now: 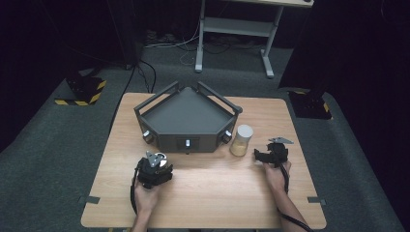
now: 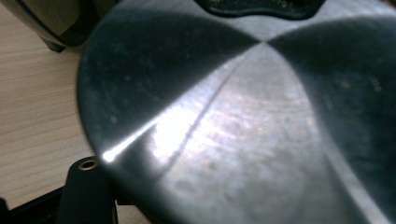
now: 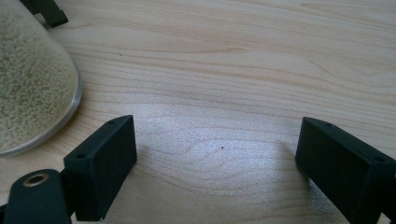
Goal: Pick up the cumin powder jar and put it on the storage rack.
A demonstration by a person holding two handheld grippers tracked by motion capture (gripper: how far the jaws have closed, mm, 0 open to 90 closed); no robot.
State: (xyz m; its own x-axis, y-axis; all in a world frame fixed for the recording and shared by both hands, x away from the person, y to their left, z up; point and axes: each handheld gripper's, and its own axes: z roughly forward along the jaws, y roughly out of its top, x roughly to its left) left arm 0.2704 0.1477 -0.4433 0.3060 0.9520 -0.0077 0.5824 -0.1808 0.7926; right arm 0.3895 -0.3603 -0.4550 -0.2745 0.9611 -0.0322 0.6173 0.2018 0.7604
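At the table's near left, left gripper (image 1: 155, 166) clamps a round metal lid (image 2: 243, 116); hand low, pointing forward; right gripper (image 3: 215, 158) wide, beside grain jar (image 1: 241, 140)

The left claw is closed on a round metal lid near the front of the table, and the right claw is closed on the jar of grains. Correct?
Not quite. The right claw is open over bare table, the jar of grains off to one side, as the right gripper view shows. The left claw does grip the round metal lid.

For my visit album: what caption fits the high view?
Left gripper clamps a round metal lid; open right gripper waits beside a grain jar.
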